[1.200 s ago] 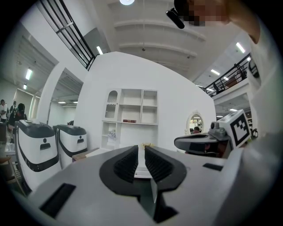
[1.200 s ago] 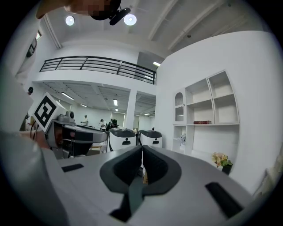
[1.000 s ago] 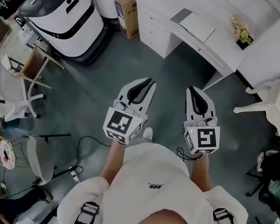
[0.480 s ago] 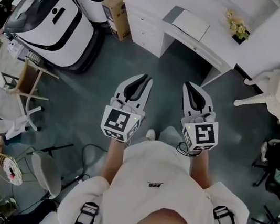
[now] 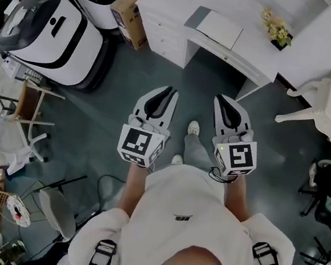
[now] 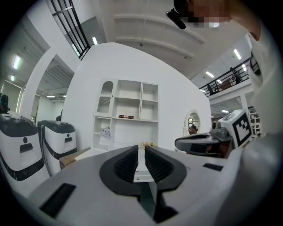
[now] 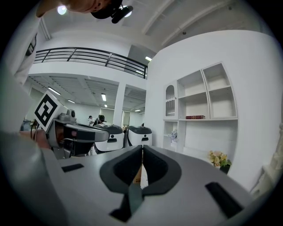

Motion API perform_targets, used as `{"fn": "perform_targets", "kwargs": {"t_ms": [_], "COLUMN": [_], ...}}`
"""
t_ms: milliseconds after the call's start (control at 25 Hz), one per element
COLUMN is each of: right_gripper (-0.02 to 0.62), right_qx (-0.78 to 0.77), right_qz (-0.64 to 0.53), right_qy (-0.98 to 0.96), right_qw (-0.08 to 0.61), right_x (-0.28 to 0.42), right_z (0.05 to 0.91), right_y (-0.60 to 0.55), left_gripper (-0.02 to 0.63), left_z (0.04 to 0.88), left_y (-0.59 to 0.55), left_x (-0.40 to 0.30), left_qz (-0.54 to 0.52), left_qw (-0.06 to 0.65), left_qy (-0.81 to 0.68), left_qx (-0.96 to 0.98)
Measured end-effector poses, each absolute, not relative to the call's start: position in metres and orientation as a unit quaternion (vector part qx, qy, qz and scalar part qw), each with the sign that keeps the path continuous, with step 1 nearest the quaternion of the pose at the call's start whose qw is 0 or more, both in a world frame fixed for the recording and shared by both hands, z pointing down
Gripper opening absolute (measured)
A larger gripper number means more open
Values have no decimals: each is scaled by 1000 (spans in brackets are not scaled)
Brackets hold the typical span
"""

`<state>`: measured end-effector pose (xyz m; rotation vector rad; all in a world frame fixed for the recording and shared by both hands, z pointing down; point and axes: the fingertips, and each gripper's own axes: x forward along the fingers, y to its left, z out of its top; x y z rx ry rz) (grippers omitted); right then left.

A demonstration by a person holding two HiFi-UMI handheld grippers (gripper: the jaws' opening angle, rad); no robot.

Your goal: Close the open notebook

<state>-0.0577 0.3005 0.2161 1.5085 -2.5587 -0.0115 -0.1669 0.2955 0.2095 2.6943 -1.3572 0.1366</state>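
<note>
1. Black ribbed pads (image 6: pixel 126 164) of the left gripper (image 6: pixel 142 152) stood all but together, with only a sliver between them and nothing in it.
2. The right gripper (image 7: pixel 142 154) had its jaws pressed together too, and held nothing.
3. Both were held out side by side in front of the person, over the grey floor (image 5: pixel 120 102) and well apart from the white desk (image 5: pixel 167 9).
4. On that desk lay what was probably the open notebook (image 5: pixel 216 27), a flat grey-and-white thing too small for me to be sure of; a small bunch of flowers (image 5: pixel 277 29) stood near it.
5. I judged the task hardly begun, with the approach in hand. The next move called for reaching the desk, parting one pair of jaws and catching a cover's edge to fold it over.
</note>
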Motion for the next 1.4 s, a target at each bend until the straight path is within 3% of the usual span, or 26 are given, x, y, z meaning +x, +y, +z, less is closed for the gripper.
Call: {"fn": "perform_targets", "kwargs": {"t_ms": [1400], "right_gripper": [-2], "right_qx": [438], "right_qz": [6], "right_qy": [-894], "right_qw": [92], "right_x": [-5], "right_z": [229], "right_y": [41], "left_gripper": [0], "left_z": [223], "left_y": [50], "left_x": [-106], "left_qz": [62], "left_qw": [76], "left_qy": [-507], "left_qx": [857]}}
